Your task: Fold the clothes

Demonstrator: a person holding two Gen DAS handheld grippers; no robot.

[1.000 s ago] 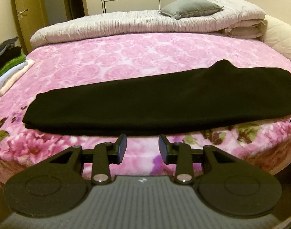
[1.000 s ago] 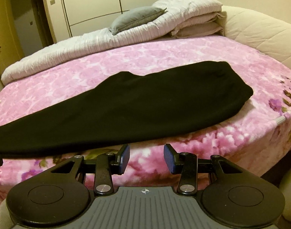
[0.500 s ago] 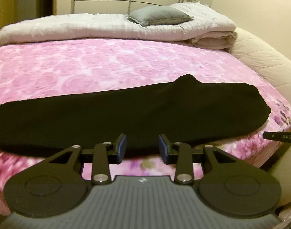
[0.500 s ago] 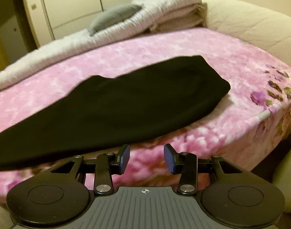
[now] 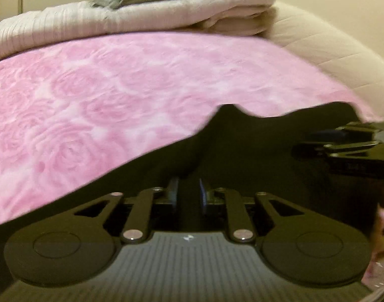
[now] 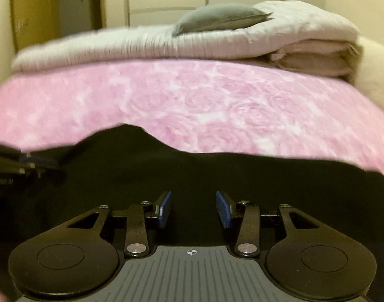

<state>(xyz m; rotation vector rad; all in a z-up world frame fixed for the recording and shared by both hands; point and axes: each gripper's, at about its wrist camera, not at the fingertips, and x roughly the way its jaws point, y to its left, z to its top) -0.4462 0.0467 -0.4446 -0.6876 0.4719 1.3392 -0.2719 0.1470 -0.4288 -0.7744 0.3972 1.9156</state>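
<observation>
While left gripper [image 5: 188,192] pinches black garment [image 5: 255,151], right gripper [image 6: 193,209] gapes above.

Both wrist cameras sat low and close over the black garment [image 5: 242,151] – angled down, facing across the pink bed [image 6: 217,100] toward the grey pillow [image 6: 222,17]; both shared pillow, quilt [image 5: 166,10] and garment edge.

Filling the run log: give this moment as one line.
step: grasp | left gripper: fingers just closing on black garment | right gripper: open over garment | surface: pink blanket
</observation>
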